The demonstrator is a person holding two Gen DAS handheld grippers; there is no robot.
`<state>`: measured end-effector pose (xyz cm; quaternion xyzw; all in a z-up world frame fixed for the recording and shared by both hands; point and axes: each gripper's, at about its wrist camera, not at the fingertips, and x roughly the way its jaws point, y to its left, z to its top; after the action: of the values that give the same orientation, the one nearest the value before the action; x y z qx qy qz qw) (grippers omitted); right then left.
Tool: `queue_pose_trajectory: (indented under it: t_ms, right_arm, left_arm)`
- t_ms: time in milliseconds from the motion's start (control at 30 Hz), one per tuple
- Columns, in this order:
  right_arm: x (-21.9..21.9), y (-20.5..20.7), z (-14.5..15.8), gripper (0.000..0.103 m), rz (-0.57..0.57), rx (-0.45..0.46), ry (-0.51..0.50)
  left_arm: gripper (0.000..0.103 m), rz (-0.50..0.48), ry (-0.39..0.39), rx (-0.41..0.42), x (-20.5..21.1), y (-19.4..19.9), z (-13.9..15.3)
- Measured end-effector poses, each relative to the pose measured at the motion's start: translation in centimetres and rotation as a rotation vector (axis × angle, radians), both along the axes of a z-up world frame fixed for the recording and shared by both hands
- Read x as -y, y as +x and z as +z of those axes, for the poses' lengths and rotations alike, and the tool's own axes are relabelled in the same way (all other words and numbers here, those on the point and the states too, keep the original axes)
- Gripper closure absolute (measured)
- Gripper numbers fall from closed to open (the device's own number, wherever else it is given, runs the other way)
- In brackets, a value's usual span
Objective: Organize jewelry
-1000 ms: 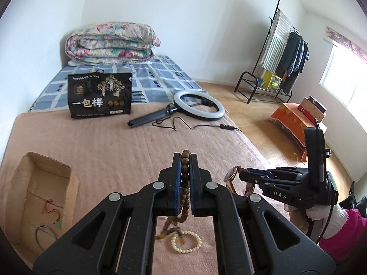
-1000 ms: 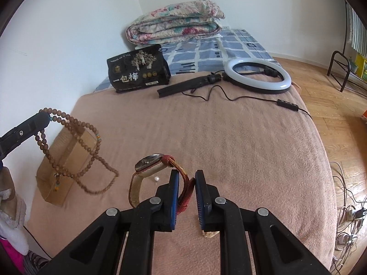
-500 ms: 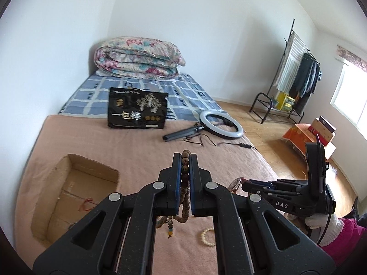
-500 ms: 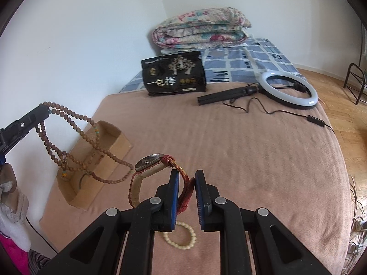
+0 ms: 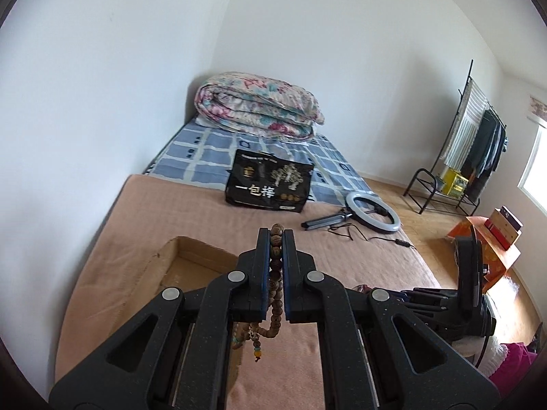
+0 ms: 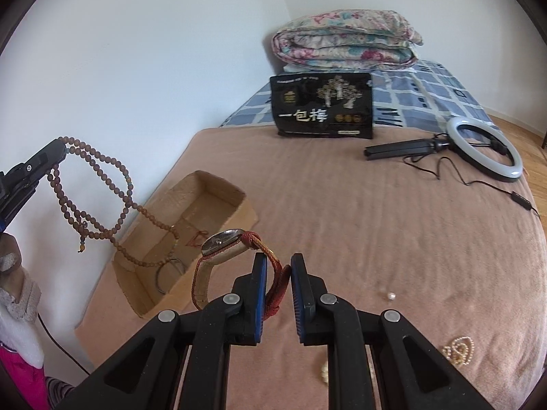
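Observation:
My left gripper point(image 5: 276, 235) is shut on a long brown wooden bead necklace point(image 5: 276, 273). In the right wrist view the necklace point(image 6: 99, 201) hangs from it in loops above the open cardboard box point(image 6: 218, 184) at the bed's left edge. My right gripper point(image 6: 277, 262) holds a watch point(image 6: 222, 242) by its red strap, lifted over the bed just right of the box; the jaws stand slightly apart around the strap. The box point(image 5: 191, 249) holds a thin ring bangle point(image 6: 167, 273) and a red cord.
A pearl string point(image 6: 459, 350), a loose pearl point(image 6: 390, 296) and a pale bead bracelet point(image 6: 324, 372) lie on the tan blanket point(image 6: 376, 222). A black bag point(image 6: 321, 106), ring light point(image 6: 485, 150) and folded quilt point(image 6: 345, 41) lie farther back. The wall is at left.
Both grippers have moved left toward the cardboard box, carrying the necklace and the watch. The box now sits closer and more central in both views.

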<state>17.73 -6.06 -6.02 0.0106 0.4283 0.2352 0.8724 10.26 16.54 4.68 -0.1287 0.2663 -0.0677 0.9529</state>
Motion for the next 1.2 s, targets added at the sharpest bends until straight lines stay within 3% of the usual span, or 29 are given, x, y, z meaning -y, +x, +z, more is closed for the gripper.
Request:
queue_pose_trajectory:
  t_ms: [533,1200]
  right_arm:
    - [-9.8,3.3,-1.8,0.091,0.100,-0.009,-0.055]
    - [-14.1,7.1,-5.7,0.091,0.080,-0.060,-0.081]
  left_arm:
    - [0.099,0.087,0.046,-0.071,-5.1,2.5,-3.5]
    - [0.099,0.113,0.097,-0.186,-7.1,4.6,-8.5]
